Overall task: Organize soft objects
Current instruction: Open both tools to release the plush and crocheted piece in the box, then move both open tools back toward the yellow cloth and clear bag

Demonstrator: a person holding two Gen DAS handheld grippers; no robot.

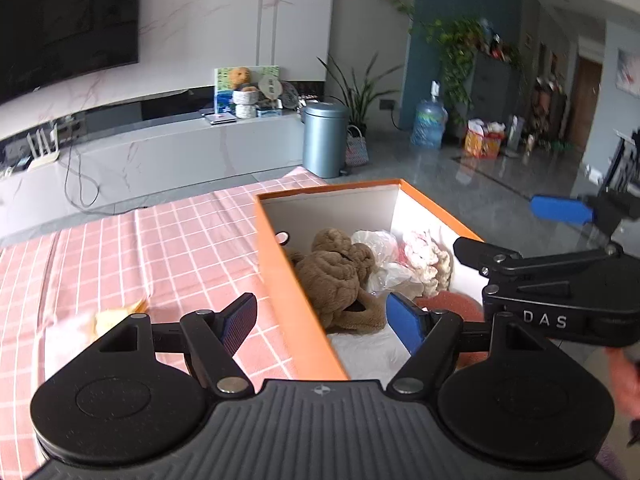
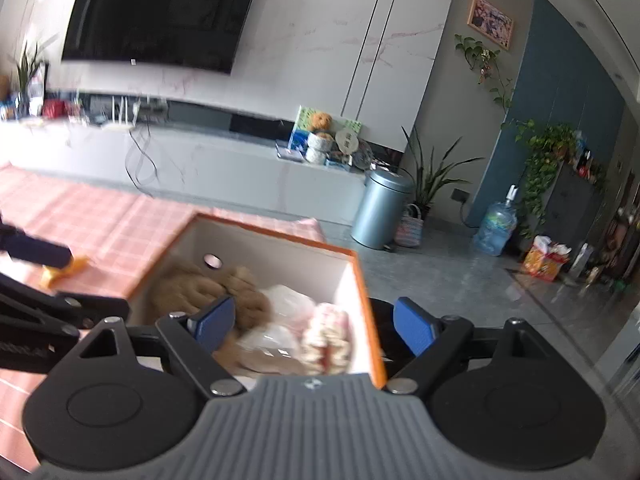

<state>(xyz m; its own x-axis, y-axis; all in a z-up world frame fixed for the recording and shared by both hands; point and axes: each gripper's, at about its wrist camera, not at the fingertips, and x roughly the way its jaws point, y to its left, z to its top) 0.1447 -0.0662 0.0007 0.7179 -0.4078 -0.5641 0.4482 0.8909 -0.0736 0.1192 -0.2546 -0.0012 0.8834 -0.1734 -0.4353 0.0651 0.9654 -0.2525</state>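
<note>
An orange box (image 1: 280, 280) with a white inside stands on the pink checked cloth (image 1: 160, 240). In it lie a brown plush (image 1: 336, 276), a crumpled plastic bag (image 1: 380, 256), a pink and cream fluffy piece (image 1: 426, 258) and a red soft item (image 1: 452, 304). My left gripper (image 1: 324, 322) is open, straddling the box's near left wall and holding nothing. My right gripper (image 2: 314, 324) is open above the box's near right corner (image 2: 376, 360), over the fluffy piece (image 2: 328, 336) and beside the plush (image 2: 240, 292). A yellowish soft thing (image 1: 116, 316) lies on the cloth to the left.
Beyond the table runs a long grey TV bench (image 2: 200, 160) under a wall-mounted screen (image 2: 160, 12). A metal pedal bin (image 2: 380, 212), potted plants and a water bottle (image 2: 494, 228) stand on the glossy floor at the right. A person's hand (image 1: 624, 376) shows at the right edge.
</note>
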